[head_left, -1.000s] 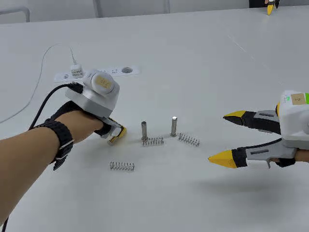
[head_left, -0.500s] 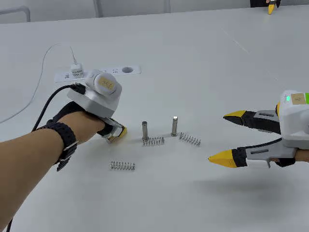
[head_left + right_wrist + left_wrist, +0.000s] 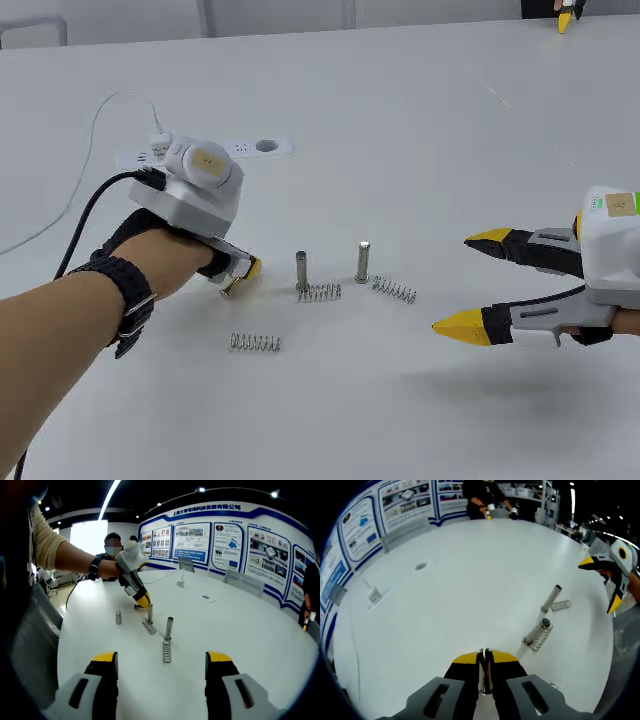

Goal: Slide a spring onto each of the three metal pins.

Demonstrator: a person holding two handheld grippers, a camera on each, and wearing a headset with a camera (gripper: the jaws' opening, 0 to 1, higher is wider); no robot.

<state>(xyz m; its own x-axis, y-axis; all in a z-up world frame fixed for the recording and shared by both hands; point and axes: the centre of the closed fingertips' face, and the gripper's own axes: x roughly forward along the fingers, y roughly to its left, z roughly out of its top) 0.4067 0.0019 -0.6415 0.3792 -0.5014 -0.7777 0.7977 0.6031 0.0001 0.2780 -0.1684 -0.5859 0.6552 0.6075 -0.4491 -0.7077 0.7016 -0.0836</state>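
Springs (image 3: 254, 343) lie sideways, silvery coils beside upright pins (image 3: 301, 270).

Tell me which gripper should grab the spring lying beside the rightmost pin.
Right. The right gripper is open and faces that spring directly; the left gripper is shut on what looks like a pin.

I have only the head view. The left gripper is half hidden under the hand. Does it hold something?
Observer: Yes. The left gripper view shows the left gripper shut on a thin metal pin.
Operator: And the right gripper, is it aimed at a spring?
Observer: The right gripper view shows the right gripper open, one spring lying centred between its jaws, pointing toward an upright pin.
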